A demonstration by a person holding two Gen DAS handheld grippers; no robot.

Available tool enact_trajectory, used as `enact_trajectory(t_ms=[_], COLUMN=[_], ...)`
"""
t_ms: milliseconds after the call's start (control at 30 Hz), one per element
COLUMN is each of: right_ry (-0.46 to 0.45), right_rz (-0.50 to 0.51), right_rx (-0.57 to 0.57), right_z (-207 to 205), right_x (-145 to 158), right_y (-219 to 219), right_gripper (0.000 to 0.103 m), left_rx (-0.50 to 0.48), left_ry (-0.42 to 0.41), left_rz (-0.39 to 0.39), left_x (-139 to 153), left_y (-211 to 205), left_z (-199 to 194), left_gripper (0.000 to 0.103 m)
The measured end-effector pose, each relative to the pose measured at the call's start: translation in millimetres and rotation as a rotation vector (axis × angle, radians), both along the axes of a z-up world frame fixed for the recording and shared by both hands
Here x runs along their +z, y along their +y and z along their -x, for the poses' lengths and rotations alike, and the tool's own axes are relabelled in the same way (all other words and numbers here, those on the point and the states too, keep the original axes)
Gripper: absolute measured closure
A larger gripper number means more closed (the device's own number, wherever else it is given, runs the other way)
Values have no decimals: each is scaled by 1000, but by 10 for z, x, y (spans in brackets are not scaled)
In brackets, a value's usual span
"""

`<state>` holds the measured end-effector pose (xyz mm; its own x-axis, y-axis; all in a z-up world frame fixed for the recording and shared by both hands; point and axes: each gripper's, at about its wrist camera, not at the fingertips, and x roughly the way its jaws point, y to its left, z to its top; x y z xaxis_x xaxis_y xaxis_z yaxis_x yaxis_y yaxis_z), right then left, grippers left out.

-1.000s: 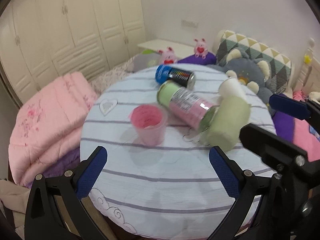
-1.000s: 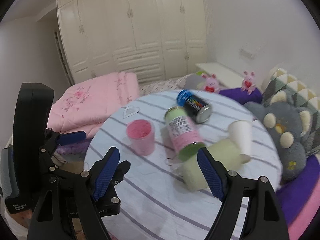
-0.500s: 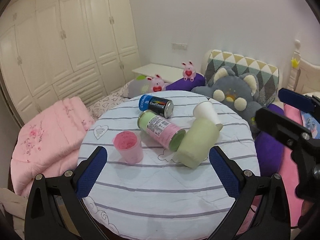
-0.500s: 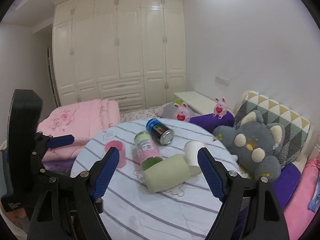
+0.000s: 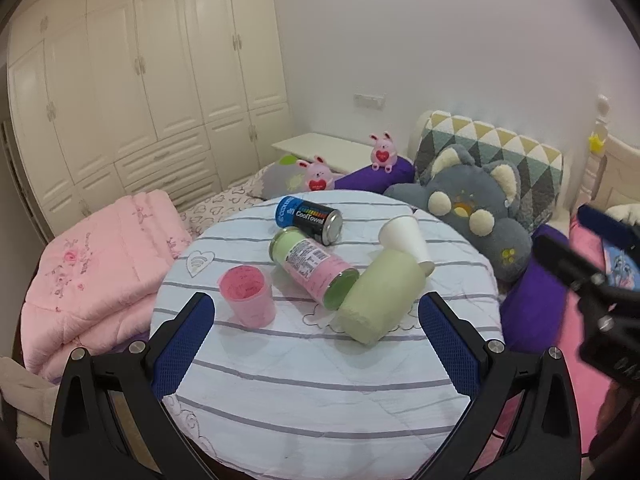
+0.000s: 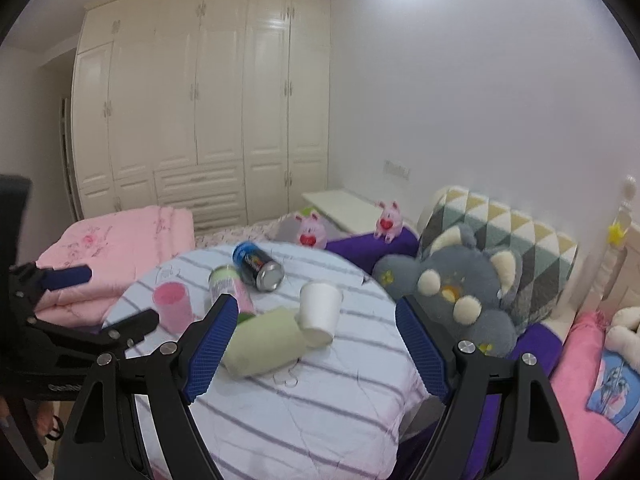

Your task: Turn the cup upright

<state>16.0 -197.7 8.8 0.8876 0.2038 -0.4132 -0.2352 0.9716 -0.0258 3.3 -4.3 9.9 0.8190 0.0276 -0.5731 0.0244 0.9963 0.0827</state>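
A pale green cup (image 5: 380,296) lies on its side on the round striped table (image 5: 320,380), also seen in the right wrist view (image 6: 266,340). A white cup (image 5: 406,240) lies tipped beside it, mouth toward the green cup (image 6: 320,312). A pink cup (image 5: 247,300) stands upright at the left (image 6: 174,306). My left gripper (image 5: 316,332) is open and empty, held back above the table's near part. My right gripper (image 6: 316,348) is open and empty, above the table near the green and white cups.
A pink-and-green canister (image 5: 312,268) and a black-and-blue can (image 5: 310,220) lie on their sides mid-table. A folded pink quilt (image 5: 96,264) lies left, a grey plush bear (image 5: 472,208) and pillows right. White wardrobes (image 5: 140,88) stand behind.
Both grippers have pulled back and up from the table, so the objects look smaller and farther. The cups and cans have not moved.
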Motion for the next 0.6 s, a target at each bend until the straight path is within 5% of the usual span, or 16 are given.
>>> enact_trajectory(t_ms=[333, 600], right_ry=[-21, 11], right_rz=[6, 5], right_rx=[2, 8], right_z=[30, -73], right_x=[-27, -98], right_y=[-37, 29], right_gripper=[21, 21], left_rx=[-26, -9], left_ry=[-52, -41], left_rz=[66, 45], left_x=[28, -26], left_y=[-16, 17], left_z=[55, 32], left_gripper=[0, 0])
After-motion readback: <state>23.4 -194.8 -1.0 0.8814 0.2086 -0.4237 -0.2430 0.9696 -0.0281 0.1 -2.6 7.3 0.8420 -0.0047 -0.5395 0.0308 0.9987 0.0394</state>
